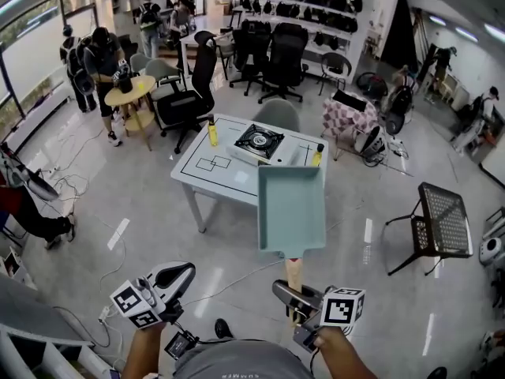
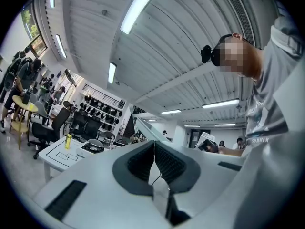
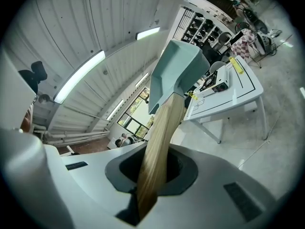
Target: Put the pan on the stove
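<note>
Right hand-held gripper (image 1: pixel 289 290) clamped on pan (image 1: pixel 291 208) (by its wooden handle (image 1: pixel 293 272)), left hand-held gripper (image 1: pixel 181 274) closed, empty

matt pan (image 1: pixel 292 208), wooden handle (image 1: pixel 293 274)

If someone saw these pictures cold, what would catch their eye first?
The pale teal rectangular pan with a wooden handle fills the middle of the head view, held above the floor by the right gripper, jaws clamped on the handle. Beyond it stands a white table bearing a black-topped portable gas stove. The left gripper, lower left, is shut and empty.
</note>
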The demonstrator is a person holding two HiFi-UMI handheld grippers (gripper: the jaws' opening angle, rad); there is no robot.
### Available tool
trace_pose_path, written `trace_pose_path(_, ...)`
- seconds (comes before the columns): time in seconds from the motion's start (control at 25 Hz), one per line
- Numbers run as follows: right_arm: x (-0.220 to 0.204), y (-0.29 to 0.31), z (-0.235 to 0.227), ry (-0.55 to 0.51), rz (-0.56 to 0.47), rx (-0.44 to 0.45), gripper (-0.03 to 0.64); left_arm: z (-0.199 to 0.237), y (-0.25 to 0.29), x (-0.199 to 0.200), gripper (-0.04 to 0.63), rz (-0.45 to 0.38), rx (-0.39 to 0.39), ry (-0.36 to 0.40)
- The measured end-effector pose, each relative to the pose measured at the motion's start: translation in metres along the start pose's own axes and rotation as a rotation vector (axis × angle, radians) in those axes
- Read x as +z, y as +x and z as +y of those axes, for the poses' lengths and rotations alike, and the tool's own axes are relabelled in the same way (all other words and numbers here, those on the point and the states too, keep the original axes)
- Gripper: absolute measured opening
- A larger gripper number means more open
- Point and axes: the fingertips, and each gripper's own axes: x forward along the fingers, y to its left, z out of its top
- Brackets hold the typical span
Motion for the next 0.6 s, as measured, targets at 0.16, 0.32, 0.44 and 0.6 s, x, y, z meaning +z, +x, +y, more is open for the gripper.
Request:
trace_pose_path(0.16, 0.010, 0.026, -0.004, -0.001, -0.015, -0.015, 0.044, 0.031, -0.003, 0.009, -0.003, 0.004, -0.020, 0.002)
trace_pose_path(0.32, 0.017, 0.054, -0.010, -0.001, -0.034, -0.028, 0.044, 0.063, -0.009, 0.009, -0.003, 0.011, -0.036, 0.000)
trace_pose_path(0.44, 0.025, 0.071, -0.011, 0.000, -0.051, -0.038, 0.044, 0.083, -0.012, 0.011, -0.003, 0.015, -0.048, -0.005)
trace_pose_path(0.6, 0.037, 0.086, -0.011, 0.008, -0.066, -0.047, 0.044, 0.102, -0.011, 0.013, -0.003, 0.025, -0.049, 0.000)
